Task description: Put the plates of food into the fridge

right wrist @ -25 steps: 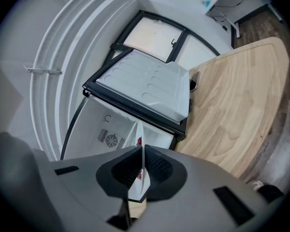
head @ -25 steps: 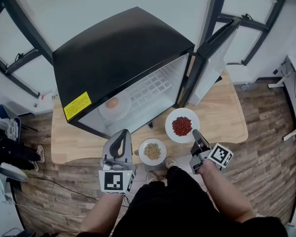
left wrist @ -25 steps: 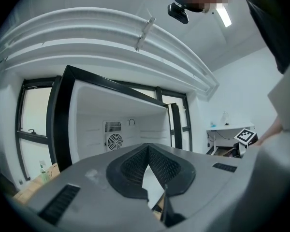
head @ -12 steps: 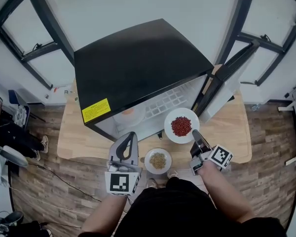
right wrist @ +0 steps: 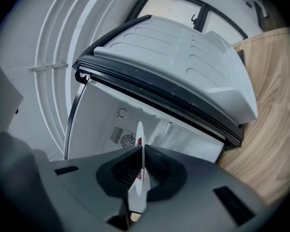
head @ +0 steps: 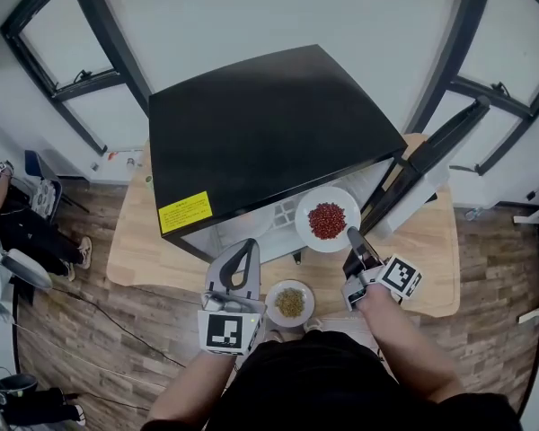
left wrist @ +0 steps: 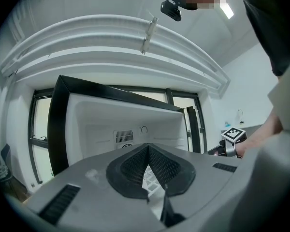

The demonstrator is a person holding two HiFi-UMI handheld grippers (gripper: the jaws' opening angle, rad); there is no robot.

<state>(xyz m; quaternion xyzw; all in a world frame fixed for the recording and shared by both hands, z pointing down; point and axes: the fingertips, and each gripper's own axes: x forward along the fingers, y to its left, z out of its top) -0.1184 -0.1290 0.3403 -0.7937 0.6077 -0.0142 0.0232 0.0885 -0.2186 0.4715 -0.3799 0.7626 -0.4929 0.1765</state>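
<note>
A black mini fridge [head: 269, 133] stands on a wooden table [head: 422, 250] with its door [head: 436, 164] swung open to the right. My right gripper [head: 352, 240] is shut on the rim of a white plate of red beans [head: 327, 220], held level at the fridge's open front. In the right gripper view that plate [right wrist: 139, 178] shows edge-on between the jaws, with the white fridge interior [right wrist: 106, 120] behind it. A second white plate with brownish grains [head: 289, 303] lies at the table's near edge. My left gripper [head: 243, 252] is shut and empty, left of that plate, pointing at the fridge interior [left wrist: 125, 129].
The open door [right wrist: 183, 71] rises on the right, close to the held plate. Black window frames [head: 81, 79] line the wall behind. A person's legs [head: 36, 232] and cables lie on the wood floor to the left.
The right gripper has carried the red-bean plate forward, up to the fridge opening. The head view has shifted, so the plate seen earlier inside the fridge is now hidden under the top.
</note>
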